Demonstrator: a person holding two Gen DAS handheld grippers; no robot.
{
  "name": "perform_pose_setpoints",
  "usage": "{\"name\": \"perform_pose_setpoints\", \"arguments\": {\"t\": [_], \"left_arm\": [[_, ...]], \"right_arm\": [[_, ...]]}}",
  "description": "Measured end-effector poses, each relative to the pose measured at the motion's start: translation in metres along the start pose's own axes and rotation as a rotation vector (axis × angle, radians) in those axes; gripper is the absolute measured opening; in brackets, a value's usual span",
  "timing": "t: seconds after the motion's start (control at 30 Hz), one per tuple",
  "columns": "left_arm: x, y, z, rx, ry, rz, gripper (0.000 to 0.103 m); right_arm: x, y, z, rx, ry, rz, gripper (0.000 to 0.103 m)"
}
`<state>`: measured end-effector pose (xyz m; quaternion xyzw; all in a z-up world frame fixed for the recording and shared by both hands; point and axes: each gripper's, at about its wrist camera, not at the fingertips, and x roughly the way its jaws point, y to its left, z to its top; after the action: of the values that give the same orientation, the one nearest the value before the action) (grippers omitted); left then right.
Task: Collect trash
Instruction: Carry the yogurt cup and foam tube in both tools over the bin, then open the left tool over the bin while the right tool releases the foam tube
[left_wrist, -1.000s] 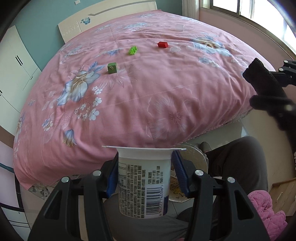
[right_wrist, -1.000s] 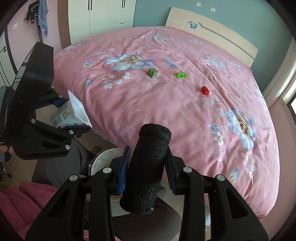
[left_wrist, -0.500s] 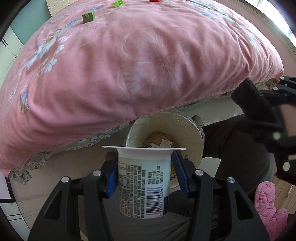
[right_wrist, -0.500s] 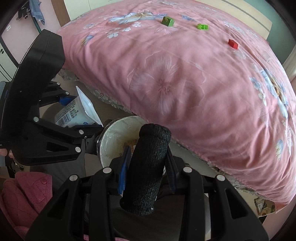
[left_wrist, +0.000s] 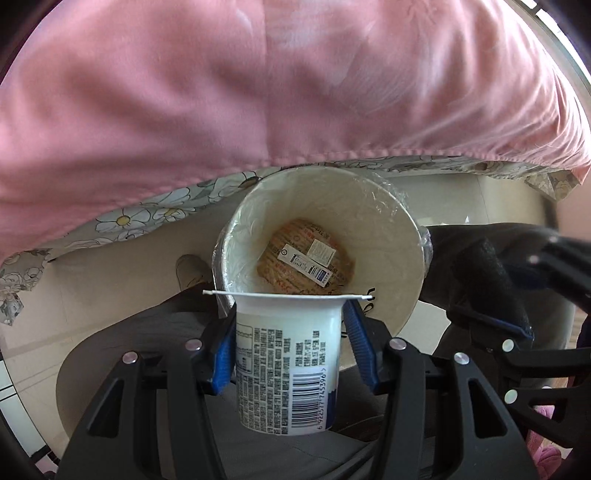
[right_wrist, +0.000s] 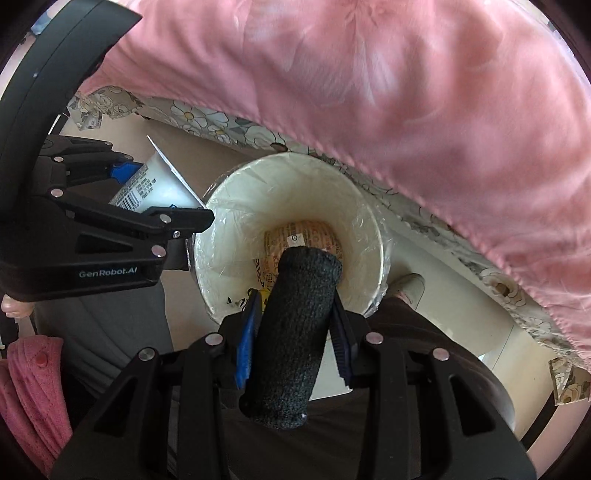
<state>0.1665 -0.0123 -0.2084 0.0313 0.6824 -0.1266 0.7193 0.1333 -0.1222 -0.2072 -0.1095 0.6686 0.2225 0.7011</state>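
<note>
Holding one yogurt cup (left_wrist: 288, 365), one black foam roll (right_wrist: 291, 336), above one bin (left_wrist: 391, 206).

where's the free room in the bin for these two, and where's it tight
Free: the lined trash bin has bare wall all around the flat brown packet at its bottom. Tight: the pink bedspread overhangs the far rim, and the yogurt cup and black foam roll crowd the near rim.
</note>
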Motion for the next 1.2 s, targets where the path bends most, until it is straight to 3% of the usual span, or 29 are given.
{"name": "perform_pose_setpoints", "arguments": {"t": [0.73, 0.83, 0.93, 1.2], "left_arm": [[0.104, 0.019, 0.014, -0.176, 0.157, -0.163, 0.055], [0.118, 0.024, 0.014, -0.188, 0.168, -0.156, 0.055], [0.128, 0.029, 0.017, -0.230, 0.200, -0.200, 0.055], [0.142, 0.033, 0.022, -0.248, 0.210, -0.196, 0.056]], "right_arm": [[0.120, -0.030, 0.013, 0.211, 0.156, 0.089, 0.037], [0.133, -0.034, 0.013, 0.246, 0.168, 0.104, 0.037], [0.145, -0.037, 0.013, 0.268, 0.177, 0.115, 0.037], [0.162, -0.038, 0.018, 0.287, 0.189, 0.115, 0.037]]}}
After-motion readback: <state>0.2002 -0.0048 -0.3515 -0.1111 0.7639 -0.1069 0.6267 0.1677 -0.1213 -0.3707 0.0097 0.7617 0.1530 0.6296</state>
